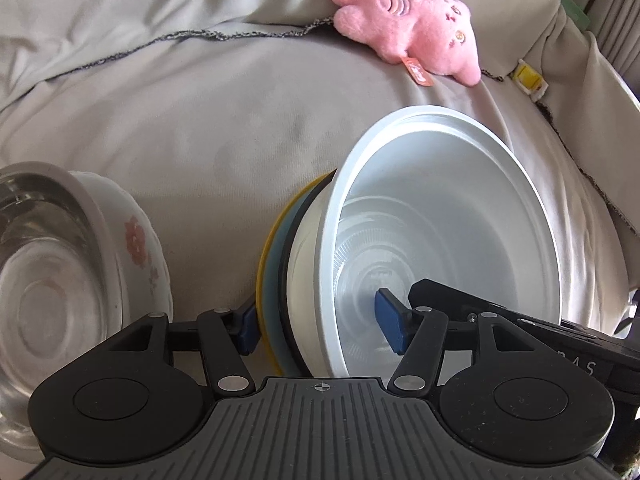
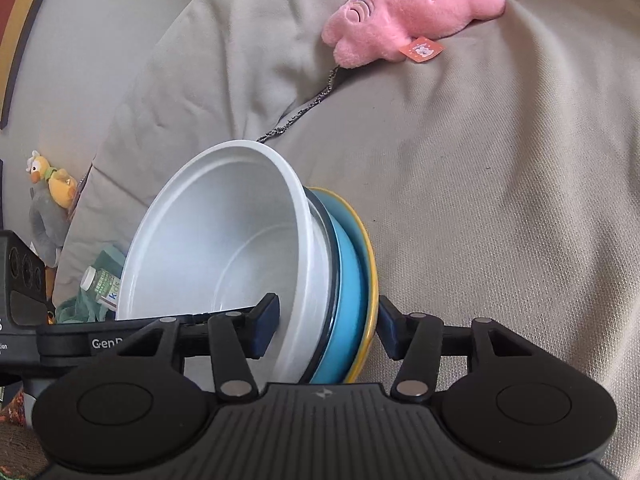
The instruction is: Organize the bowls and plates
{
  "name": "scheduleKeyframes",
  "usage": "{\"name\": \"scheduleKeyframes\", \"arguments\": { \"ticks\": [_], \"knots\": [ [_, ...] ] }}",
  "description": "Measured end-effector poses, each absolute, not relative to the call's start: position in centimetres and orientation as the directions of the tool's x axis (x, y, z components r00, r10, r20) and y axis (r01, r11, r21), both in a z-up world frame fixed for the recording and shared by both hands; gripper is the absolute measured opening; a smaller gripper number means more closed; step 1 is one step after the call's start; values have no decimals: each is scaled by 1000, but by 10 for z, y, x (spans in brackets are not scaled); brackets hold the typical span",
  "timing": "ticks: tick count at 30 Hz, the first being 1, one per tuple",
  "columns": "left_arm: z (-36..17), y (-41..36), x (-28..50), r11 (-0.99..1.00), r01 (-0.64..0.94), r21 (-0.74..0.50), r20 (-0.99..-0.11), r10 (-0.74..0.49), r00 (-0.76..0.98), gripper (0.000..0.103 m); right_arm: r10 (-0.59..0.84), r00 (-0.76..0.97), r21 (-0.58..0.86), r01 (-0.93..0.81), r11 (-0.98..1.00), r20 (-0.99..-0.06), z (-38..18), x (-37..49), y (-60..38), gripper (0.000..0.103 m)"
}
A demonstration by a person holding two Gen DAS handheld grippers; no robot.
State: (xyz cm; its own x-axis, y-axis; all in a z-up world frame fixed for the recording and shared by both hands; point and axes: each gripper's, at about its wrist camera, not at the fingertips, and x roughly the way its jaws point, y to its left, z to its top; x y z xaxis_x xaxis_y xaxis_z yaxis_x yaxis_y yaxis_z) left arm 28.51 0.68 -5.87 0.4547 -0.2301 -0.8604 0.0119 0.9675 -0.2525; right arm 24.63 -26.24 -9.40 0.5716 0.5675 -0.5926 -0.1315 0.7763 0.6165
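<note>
A white plastic bowl sits nested on a stack: a white dish with a dark rim, a blue plate and a yellow plate. The stack is held tilted over a grey bedcover. My left gripper straddles the stack's edge, one blue pad inside the bowl, one behind the yellow plate. My right gripper grips the same stack from the other side, with the blue plate and yellow plate between its pads. A steel bowl nested in a flowered ceramic bowl lies at left.
A pink plush toy lies on the grey bedcover; it also shows in the right wrist view. A yellow-grey plush, a small bottle and green cloth lie at the left edge. A yellow clip sits far right.
</note>
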Motion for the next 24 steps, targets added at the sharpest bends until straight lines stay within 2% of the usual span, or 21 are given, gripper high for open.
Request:
{"name": "scheduleKeyframes", "arguments": {
  "ticks": [3,8,9,11,12,14,17,24],
  "knots": [
    [-59,10,291,963,12,-268,-874,-248,418,64,527,601,559,-155,815,-601,-88,241,-257,52],
    [-59,11,301,962,17,-274,-903,-263,340,63,536,599,563,-165,810,-595,-88,242,-258,52],
    [-57,13,304,960,3,-282,-909,-268,318,61,544,597,573,-165,803,-590,-88,243,-260,52],
    [-52,19,308,955,-20,-297,-916,-279,289,48,555,590,590,-158,791,-586,-91,245,-264,52],
    [-49,20,308,959,-20,-282,-921,-265,287,45,559,588,598,-153,787,-585,-92,246,-266,52],
    [-40,17,306,981,0,-195,-935,-186,302,36,579,573,625,-143,767,-580,-96,249,-268,52],
    [-33,6,303,995,27,-97,-948,-101,302,30,588,570,629,-153,762,-574,-95,247,-267,52],
    [-30,-26,311,992,119,39,-972,10,236,43,581,569,623,-148,768,-581,-98,247,-265,52]
  ]
}}
